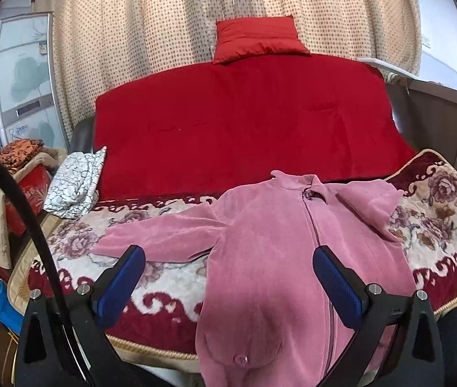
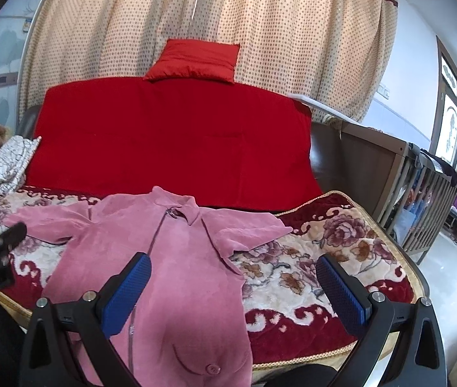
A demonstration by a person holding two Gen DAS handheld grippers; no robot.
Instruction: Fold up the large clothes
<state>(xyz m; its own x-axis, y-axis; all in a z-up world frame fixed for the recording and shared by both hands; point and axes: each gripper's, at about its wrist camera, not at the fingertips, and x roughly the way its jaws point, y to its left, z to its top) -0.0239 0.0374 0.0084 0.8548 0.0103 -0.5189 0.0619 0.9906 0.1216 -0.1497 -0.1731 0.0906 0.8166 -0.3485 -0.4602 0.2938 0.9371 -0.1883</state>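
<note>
Hovering wide open and empty over the near hem of the pink jacket [image 1: 260, 258], left gripper [image 1: 228, 277] and right gripper [image 2: 233, 283], jacket zipped and spread flat on the floral blanket [image 2: 309, 258], sleeves out sideways, red quilt [image 1: 244, 122] beyond its collar, red pillow [image 2: 193, 61] farther behind, dotted curtain [image 1: 164, 32] at the back

Both views are evenly and fairly brightly lit by soft daylight. It filters through the dotted curtain [image 1: 196, 48] at the far side and through the windows [image 2: 451, 122] at the far right, which are slightly overexposed. Shadows are soft; a dim patch darkens the near part of the pink jacket [image 1: 260, 290]. The fisheye lens bends straight lines strongly toward the edges, and the corners fall to black. The centre is sharp; the nearest parts look a little blurred.
</note>
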